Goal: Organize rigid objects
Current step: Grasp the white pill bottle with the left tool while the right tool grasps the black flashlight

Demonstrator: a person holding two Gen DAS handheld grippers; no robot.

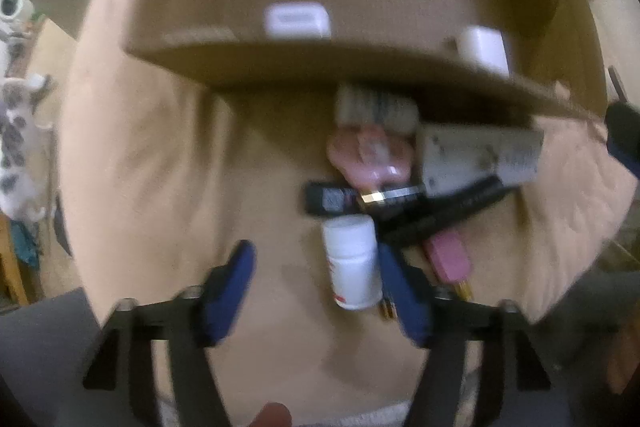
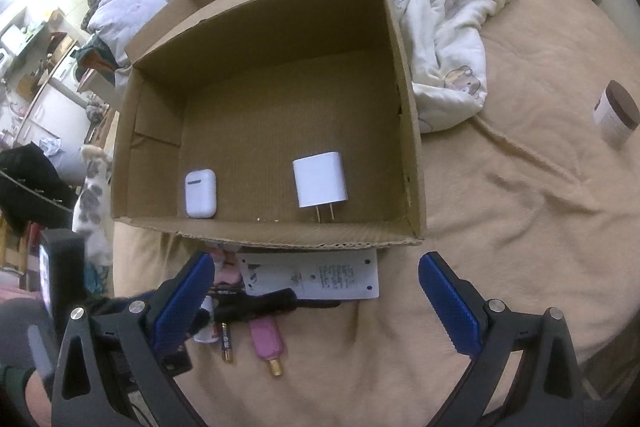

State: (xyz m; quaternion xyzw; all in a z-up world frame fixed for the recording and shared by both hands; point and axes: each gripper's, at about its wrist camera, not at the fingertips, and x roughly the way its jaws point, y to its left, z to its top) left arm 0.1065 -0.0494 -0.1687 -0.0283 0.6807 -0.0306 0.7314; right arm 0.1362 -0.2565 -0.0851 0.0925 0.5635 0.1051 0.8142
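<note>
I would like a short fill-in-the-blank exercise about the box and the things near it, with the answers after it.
1. Inside the cardboard box lie a white earbud case and a white ____.
2. The box stands on a ____ blanket.
3. The jar at the far right has a ____ lid.
4. The right gripper has ____ pads.

Answers: charger; beige; brown; blue

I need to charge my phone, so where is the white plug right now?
The white plug lies inside the cardboard box, near its front wall, to the right of the white earbud case in the right wrist view.
</note>
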